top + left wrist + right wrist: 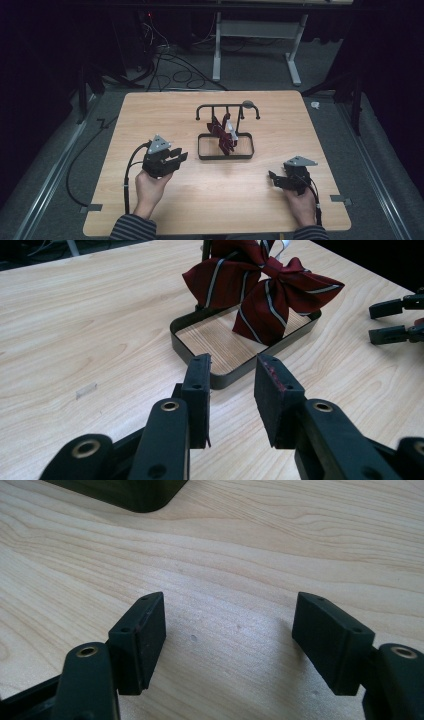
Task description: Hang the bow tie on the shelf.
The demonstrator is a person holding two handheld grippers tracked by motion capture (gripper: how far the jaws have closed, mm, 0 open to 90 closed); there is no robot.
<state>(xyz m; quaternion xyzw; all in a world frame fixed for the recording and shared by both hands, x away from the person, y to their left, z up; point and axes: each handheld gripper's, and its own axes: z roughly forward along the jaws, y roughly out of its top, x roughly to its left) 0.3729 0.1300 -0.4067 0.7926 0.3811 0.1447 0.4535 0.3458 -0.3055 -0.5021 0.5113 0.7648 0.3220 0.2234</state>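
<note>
We see the left tool (232, 390) parted narrowly and holding nothing, aimed at the dark stand (220, 375) where the striped maroon bow (265, 290) hangs. Our right tool (230, 640) gapes wide over the bare table (250, 545).

Striped sleeves (132, 228), black jaws

Stood on grey carpet (60, 165) in a dim room, a light wooden table (150, 115) with rounded corners. Lay tangled on the floor beyond its far edge, black cables (170, 70), beside the white legs of a desk frame (217, 50). Hung dark on both sides, black curtains (390, 75).
</note>
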